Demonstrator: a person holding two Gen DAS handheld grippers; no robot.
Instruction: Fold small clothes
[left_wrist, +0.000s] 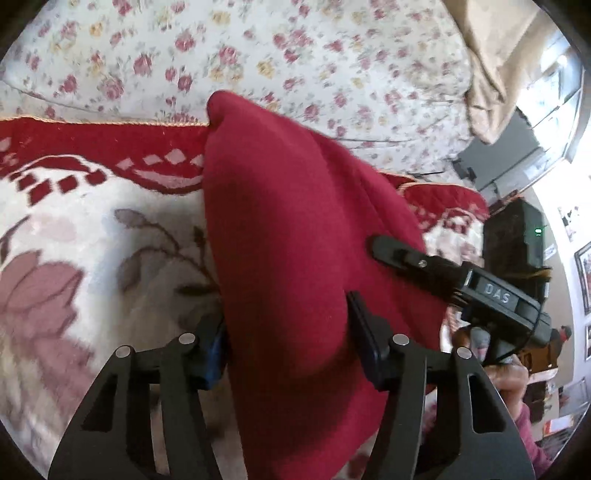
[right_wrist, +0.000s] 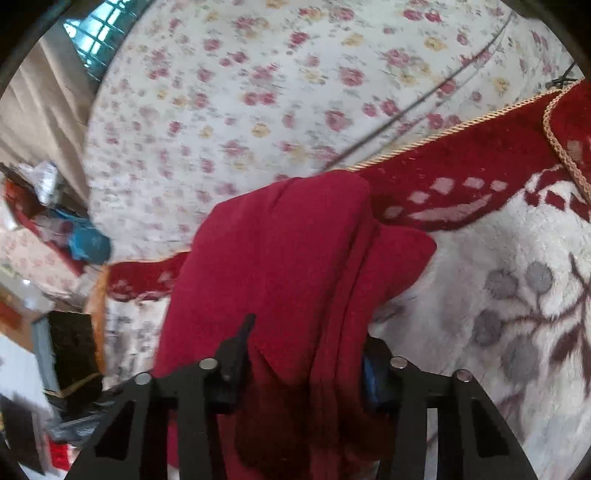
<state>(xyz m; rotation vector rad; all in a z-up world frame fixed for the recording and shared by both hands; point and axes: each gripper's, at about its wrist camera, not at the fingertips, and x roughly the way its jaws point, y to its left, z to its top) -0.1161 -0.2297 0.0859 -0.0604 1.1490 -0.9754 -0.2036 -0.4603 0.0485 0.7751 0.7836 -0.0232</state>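
Both angled downward, the left gripper (left_wrist: 288, 336) and right gripper (right_wrist: 303, 354) each pinch the bunched dark-red knit garment (left_wrist: 288, 221); open white-and-red floral plush blanket (left_wrist: 74, 229) lies lower left.

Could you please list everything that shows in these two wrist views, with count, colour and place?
red garment: one, dark red, bunched in a hanging fold between both tongs, above the blanket.
blanket: one, white with a red border and pink flowers, spread under the garment.
floral sheet: one, white with small pink and yellow roses, behind the blanket.
beige cloth: one, beige, upper right of the left view.
black box: one, black with a green light, right of the bed.
left tongs: black, cloth between the fingers.
right tongs: black, cloth between the fingers.
hand: one, holding the right tongs' grip.
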